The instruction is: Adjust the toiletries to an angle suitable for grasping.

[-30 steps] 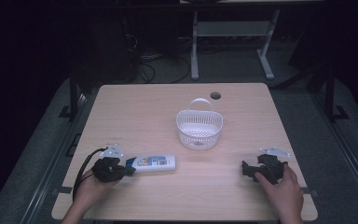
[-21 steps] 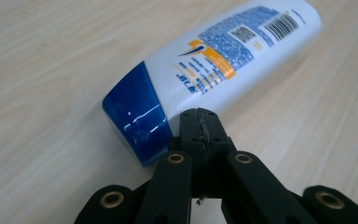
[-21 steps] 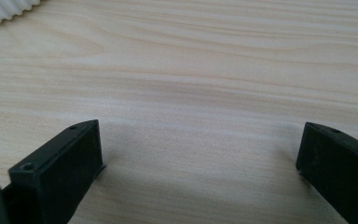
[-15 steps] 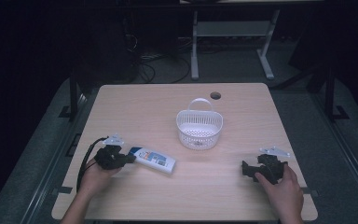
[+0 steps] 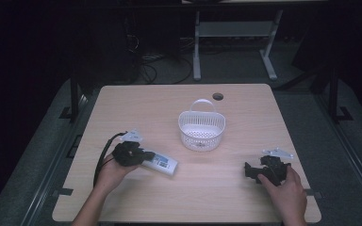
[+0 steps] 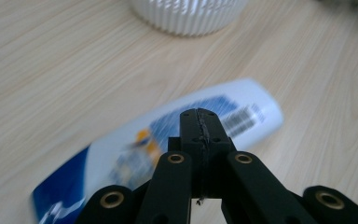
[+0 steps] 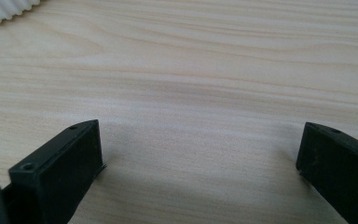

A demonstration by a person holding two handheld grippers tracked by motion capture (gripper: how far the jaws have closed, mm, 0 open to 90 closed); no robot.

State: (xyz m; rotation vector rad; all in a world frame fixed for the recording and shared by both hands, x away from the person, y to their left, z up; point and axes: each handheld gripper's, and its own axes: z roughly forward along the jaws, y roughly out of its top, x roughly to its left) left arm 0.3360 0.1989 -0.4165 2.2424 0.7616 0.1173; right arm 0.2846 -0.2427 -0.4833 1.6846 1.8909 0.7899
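Bottle (image 5: 161, 163): white plastic with a blue label and a barcode panel, lying on its side on the table (image 5: 136, 108). In the left gripper view the bottle (image 6: 168, 140) lies crosswise just beyond and under the jaw tips, blue end toward the lower left, white barcode end toward the right; it is blurred, and whether the tips touch it cannot be told.

Left gripper (image 5: 143, 154): jaws pressed together tip to tip, nothing between them; in its own view the left gripper (image 6: 200, 122) shows the two pads meeting along a single seam. The left hand (image 5: 111, 172) holds it low over the table, jaws pointing toward the right side of the high view, along the bottle's near end. Cable loops off the gripper's rear to the left.

Right gripper (image 5: 250, 170): jaws spread wide, empty. In the right gripper view the right gripper (image 7: 198, 158) has bare wood grain between the two pads. Right hand (image 5: 287, 188) grips it near the table's right front corner, well apart from the bottle.

Basket (image 5: 201, 128): white, slotted wall, handle upright, standing ahead of the left jaws and beyond the bottle, not touching it. Its ribbed wall (image 6: 189, 16) sits at the top of the left gripper view; a sliver of the basket (image 7: 4, 10) shows at the upper left of the right jaws.
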